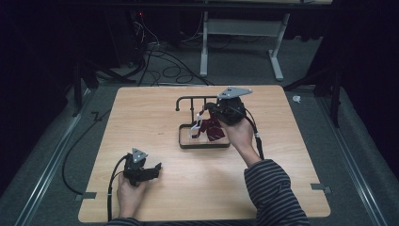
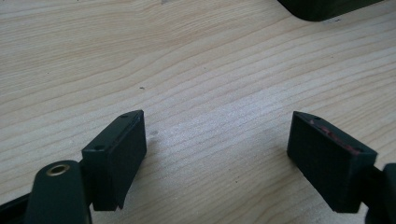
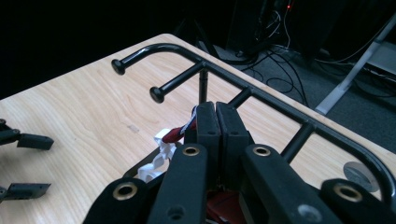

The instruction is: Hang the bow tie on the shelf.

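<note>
While your left hand (image 1: 128,190) rests near the front left corner of the wooden desk (image 1: 141,108), your left gripper (image 1: 149,170) sits low over bare wood with its jaws wide apart and nothing between them; in the left gripper view the two black pads (image 2: 114,156) frame only wood grain, and a dark rounded corner of the rack base (image 2: 322,8) shows at the top edge.

Your right hand (image 1: 240,134) reaches to the middle of the desk, where a black metal rack (image 1: 188,101) stands on a rectangular frame base (image 1: 203,145). Your right gripper (image 1: 207,113) is at that rack, with its grey three-cornered plate (image 1: 234,92) on top. In the right gripper view its jaws are pressed together, and a dark red cloth with a blue-and-white striped edge (image 3: 180,133) comes out from between them, so they are clamped on it. The rest of the cloth (image 1: 211,129) hangs down into the rack's base. A white plastic hanger (image 3: 159,156) lies just beside the cloth, below the jaws. The rack's two knob-tipped pegs (image 3: 156,94) point away just beyond your jaws, apart from them.
</note>
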Available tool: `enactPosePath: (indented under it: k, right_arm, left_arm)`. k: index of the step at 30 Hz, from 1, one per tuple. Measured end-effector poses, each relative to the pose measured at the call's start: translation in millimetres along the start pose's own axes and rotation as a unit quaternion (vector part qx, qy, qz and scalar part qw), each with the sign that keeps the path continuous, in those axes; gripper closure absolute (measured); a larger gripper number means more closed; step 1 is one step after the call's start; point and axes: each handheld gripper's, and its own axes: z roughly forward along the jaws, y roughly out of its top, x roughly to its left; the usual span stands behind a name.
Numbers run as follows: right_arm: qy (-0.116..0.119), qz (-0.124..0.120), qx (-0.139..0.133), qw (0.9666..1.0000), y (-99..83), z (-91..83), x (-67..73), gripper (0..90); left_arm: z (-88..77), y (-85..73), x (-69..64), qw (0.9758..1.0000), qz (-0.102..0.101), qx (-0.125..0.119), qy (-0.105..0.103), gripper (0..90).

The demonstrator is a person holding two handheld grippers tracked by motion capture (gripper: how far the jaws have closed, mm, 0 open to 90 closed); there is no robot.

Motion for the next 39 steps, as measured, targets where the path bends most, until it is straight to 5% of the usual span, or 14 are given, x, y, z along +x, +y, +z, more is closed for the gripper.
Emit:
enactPosePath:
  k: [19, 39]
  right_arm:
    - [-0.030, 0.010, 0.009, 0.9995, 2.2, 11.7, -7.5, 90.0]
    - [-0.036, 0.011, 0.023, 0.9990, -0.1, 14.1, -10.5, 89.5]
  left_arm:
    - [0.0, 0.0, 0.1, 1.0000, 0.000, 0.000, 0.000, 20.2]
    - [0.0, 0.0, 0.0, 1.0000, 0.000, 0.000, 0.000, 20.2]
